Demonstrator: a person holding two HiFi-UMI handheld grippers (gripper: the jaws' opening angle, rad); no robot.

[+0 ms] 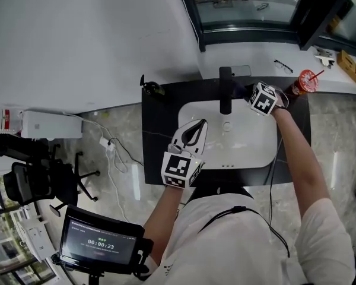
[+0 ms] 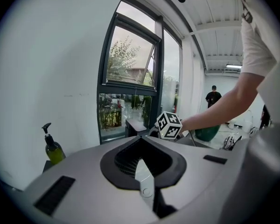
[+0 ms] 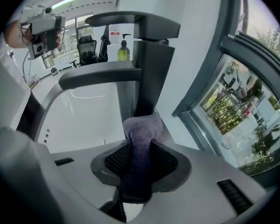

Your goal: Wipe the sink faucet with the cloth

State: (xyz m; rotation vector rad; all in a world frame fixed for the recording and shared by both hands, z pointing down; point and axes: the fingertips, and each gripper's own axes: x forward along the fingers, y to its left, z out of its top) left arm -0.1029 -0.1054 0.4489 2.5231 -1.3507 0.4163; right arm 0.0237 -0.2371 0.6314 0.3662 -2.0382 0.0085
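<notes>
Head view shows soap bottle [image 1: 150, 88] and red cup [image 1: 307, 82] flanking faucet [image 1: 225, 91]

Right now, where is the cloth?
In the right gripper view, the cloth is pinched in the right claw, close to the foot of the faucet, on its right side.

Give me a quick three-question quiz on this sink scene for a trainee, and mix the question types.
1. Multiple choice: what do the right gripper jaws hold? A) sponge B) purple cloth C) brush
2. Fill in: the faucet is coloured ___.
3. True or false: the left gripper touches the faucet.

Key: 1 B; 2 black; 3 false, it is over the basin, apart from the faucet.
</notes>
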